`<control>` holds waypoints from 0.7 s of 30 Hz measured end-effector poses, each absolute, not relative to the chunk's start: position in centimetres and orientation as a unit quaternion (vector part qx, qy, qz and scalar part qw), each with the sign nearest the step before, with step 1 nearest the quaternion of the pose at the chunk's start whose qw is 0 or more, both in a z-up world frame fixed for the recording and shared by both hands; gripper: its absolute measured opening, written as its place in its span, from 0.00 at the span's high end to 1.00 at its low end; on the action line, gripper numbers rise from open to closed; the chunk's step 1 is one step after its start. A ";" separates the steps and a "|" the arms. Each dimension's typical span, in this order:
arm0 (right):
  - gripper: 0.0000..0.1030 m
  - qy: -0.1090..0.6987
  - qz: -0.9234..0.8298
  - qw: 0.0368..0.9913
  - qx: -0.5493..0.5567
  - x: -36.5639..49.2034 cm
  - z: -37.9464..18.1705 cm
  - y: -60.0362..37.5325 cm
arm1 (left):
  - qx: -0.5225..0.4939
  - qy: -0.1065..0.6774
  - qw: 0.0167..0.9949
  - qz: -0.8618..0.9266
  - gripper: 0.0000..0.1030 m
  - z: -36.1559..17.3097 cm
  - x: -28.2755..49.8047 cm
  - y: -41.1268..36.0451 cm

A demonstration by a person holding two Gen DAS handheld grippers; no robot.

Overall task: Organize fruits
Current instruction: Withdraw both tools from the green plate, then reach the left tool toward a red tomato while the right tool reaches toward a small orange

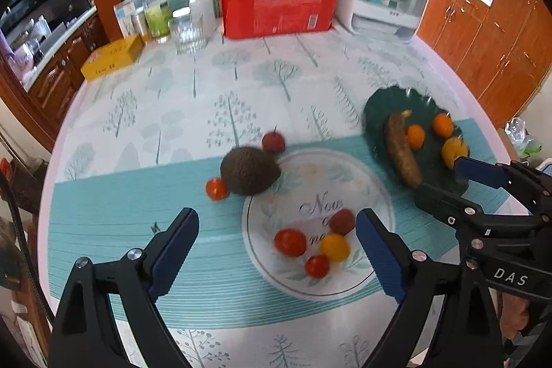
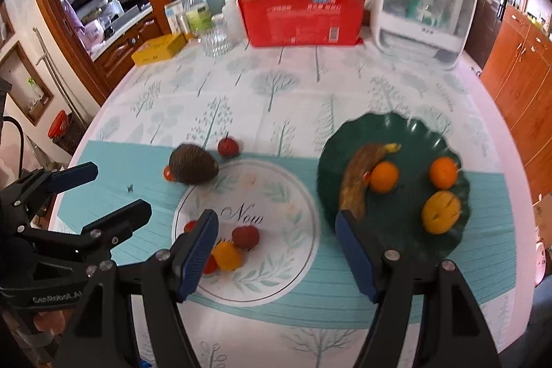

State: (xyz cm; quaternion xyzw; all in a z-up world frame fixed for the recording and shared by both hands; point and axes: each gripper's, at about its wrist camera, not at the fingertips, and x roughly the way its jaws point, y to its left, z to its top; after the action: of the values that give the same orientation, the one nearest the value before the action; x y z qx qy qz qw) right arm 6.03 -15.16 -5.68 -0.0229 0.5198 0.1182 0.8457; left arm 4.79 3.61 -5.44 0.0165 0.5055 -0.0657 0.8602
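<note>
Two plates carry most of the fruit: the white plate [image 1: 376, 195] holds four small ones, two red, one yellow [image 1: 334, 246] and one dark red, while the green plate [image 2: 390, 230], just right of the white one, holds a browned banana [image 2: 358, 176], two oranges and a yellow fruit. Three pieces lie loose on the bench [image 1: 193, 112]: a brown coconut [image 1: 249, 170] touching the white plate's far-left rim, a dark red fruit [image 1: 273, 142] just behind it, and a small red one [image 1: 216, 188] at its left.

Risk, as I judge it, lies with the coconut: it is round, rough and wide for these tongs, so a grip off its middle could squirt it sideways into the small red fruit or onto the plate. Both views are blurred, so a quick approach could also nudge the plate fruits.

Left tongs [image 1: 277, 259] hover low over the white plate's near-left side, wide open and holding nothing, pointing toward the coconut. Right tongs [image 2: 276, 252] hover between the two plates, likewise spread wide and empty, one finger over the white plate's fruits, the other at the green plate's near rim.
</note>
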 end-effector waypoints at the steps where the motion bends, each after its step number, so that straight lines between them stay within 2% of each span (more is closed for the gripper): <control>1: 0.31 0.527 0.121 0.841 -0.020 6.0 -6.4 -15.0 | 0.017 0.510 0.857 -0.066 0.11 -6.1 4.8 3.9; 7: 0.33 0.558 0.129 0.820 -0.014 5.3 -10.5 -13.5 | 0.017 0.532 0.844 -0.071 0.15 -9.5 5.3 5.6; 13: 0.45 0.596 0.136 0.791 0.011 5.5 -14.1 -12.7 | 0.022 0.548 0.833 -0.073 0.25 -11.7 5.8 6.6; 21: 0.50 0.628 0.148 0.762 0.056 6.3 -16.8 -12.1 | 0.009 0.560 0.826 -0.066 0.25 -13.0 6.1 7.7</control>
State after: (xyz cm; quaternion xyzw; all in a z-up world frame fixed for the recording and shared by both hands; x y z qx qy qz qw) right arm 6.32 -12.12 -16.83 0.0558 0.6281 0.1479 0.7619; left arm 6.09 7.71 -12.98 0.0090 0.5603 -0.0663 0.8256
